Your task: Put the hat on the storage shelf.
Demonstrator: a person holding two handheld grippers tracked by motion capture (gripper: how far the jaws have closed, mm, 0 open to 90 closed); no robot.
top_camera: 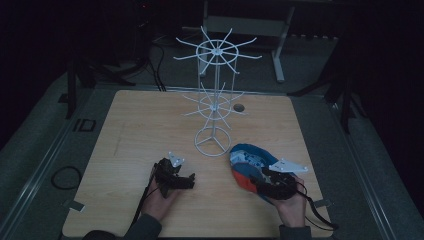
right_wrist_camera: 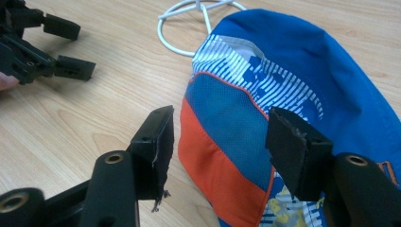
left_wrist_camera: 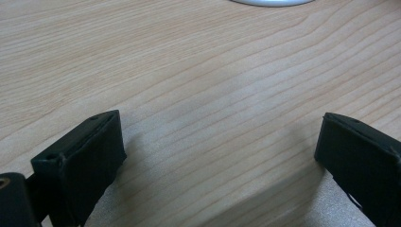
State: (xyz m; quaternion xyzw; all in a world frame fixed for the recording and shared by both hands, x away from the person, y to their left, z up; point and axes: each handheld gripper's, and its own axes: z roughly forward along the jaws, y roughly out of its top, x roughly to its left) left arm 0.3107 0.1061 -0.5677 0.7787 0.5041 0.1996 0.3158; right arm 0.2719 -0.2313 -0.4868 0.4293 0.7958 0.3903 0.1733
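The right tool (right_wrist_camera: 217, 142) hangs just above the near edge of a blue fabric cap with an orange panel and white striped print (right_wrist_camera: 283, 75), which lies flat on the pale wooden counter (top_camera: 140, 130). Its jaws stand apart, one over bare wood just off the cap's orange edge, the other over the blue mesh, and the pads press on nothing, so it is released rather than grasping. That straddle looks deliberate: with the cloth edge between the jaws, a drop and a squeeze would likely pinch the fabric there.

The left tool (top_camera: 186, 181) rests low on the counter, well to the side of the right one, jaws spread wide with only wood grain between them (left_wrist_camera: 213, 123). It seems parked, clear of the cap yet close enough to help.

Just beyond the cap, ahead of the right tool, stands a white wire display rack with a ring base and two tiers of radiating arms (top_camera: 214, 100); its base ring (right_wrist_camera: 189, 19) lies just beside the cap's far edge. The cap lies this close probably because it is meant for one of those arms.
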